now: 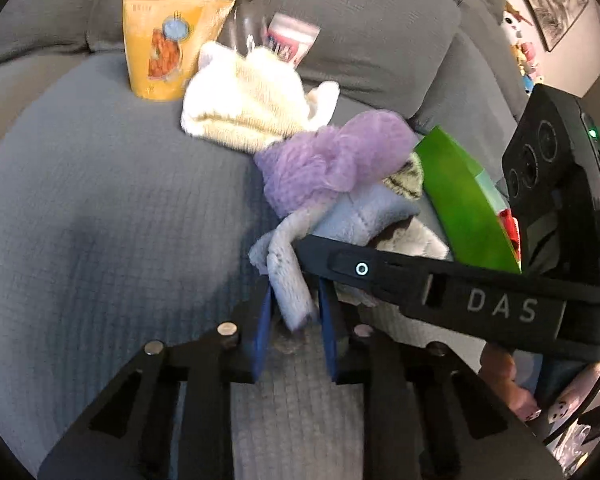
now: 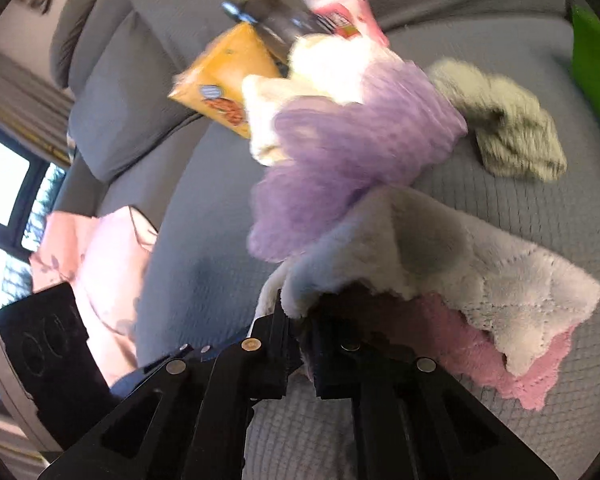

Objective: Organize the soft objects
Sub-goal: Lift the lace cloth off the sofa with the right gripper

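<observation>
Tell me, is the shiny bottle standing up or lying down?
Standing up. The bottle stands with its cap on top, leaning on the sofa cushion between the orange packet and pink packet.

Both fisheye views are evenly daylit and strongly curved, with black corners. In the right wrist view, a bright overexposed window (image 2: 4, 184) is seen at the left, and motion blur smears the fluffy purple cloth (image 2: 352, 152). A soft shadow lies on the grey quilted sofa seat (image 1: 100, 240).
</observation>
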Demonstrator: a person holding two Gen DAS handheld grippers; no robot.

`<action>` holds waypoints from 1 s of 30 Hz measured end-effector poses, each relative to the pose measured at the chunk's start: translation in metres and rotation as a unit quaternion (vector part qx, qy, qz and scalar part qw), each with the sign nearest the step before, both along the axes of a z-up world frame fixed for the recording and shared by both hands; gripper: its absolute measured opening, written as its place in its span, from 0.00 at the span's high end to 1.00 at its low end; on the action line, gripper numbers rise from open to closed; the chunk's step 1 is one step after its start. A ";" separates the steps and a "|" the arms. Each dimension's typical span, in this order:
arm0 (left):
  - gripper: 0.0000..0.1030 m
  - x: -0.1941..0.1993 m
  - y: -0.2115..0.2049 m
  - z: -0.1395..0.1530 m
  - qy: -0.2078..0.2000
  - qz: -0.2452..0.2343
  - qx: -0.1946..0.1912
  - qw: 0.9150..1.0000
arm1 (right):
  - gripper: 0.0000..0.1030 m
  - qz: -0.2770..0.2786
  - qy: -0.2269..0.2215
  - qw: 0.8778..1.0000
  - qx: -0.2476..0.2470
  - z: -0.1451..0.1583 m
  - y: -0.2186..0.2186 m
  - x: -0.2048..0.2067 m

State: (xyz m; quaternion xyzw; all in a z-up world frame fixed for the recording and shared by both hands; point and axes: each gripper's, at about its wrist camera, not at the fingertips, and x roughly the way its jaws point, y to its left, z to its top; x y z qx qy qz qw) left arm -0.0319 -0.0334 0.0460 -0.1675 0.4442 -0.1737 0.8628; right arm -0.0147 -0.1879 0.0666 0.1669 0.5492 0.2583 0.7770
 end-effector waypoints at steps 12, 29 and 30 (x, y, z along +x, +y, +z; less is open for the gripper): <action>0.81 -0.060 0.026 0.070 -0.064 0.044 0.045 0.996 | 0.90 0.083 -0.071 0.987 0.117 0.063 0.032 -0.036; 0.69 -0.004 0.013 0.002 0.022 0.045 0.046 0.998 | 0.64 0.009 0.003 0.994 -0.109 0.004 -0.014 -0.009; 0.66 -0.001 0.014 0.002 0.024 0.042 0.034 0.998 | 0.52 0.002 0.006 0.994 -0.107 0.004 -0.019 -0.008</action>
